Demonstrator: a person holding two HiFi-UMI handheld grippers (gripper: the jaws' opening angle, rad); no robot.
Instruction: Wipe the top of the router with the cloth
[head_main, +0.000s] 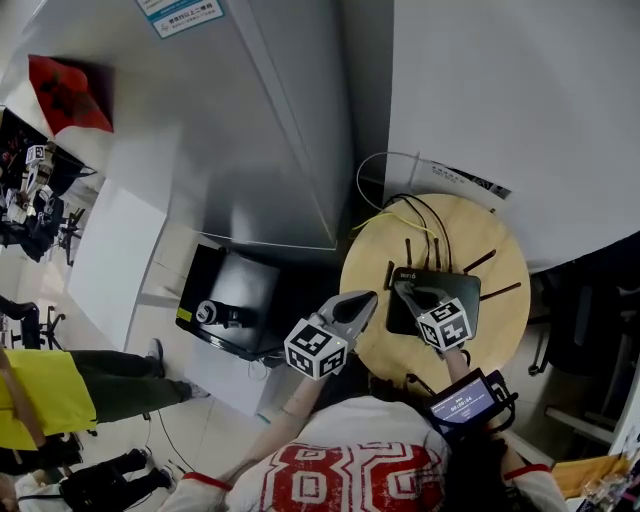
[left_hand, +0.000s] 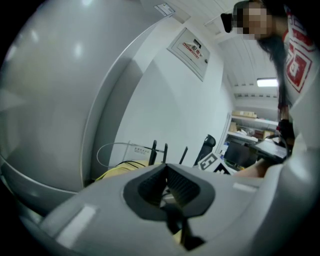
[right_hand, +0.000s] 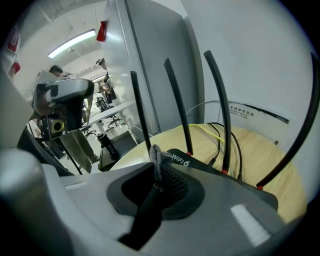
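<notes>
Wood table (head_main: 505, 250): R gripper (right_hand: 157, 167) jaws pinch cloth (right_hand: 156, 155) over router (head_main: 458, 290); L gripper (left_hand: 166, 172) jaws closed, empty.

We find a round wooden table (head_main: 372, 262) at the right, set close to a white wall (head_main: 500, 100). A tall grey cabinet (head_main: 270, 130) stands to its left. A black case (head_main: 240, 290) sits low down, left of the table. A red hanging (head_main: 65, 95) shows at the far left. A strip light (right_hand: 72, 43) is lit on the ceiling. A framed notice (left_hand: 189, 52) is fixed to the wall.
</notes>
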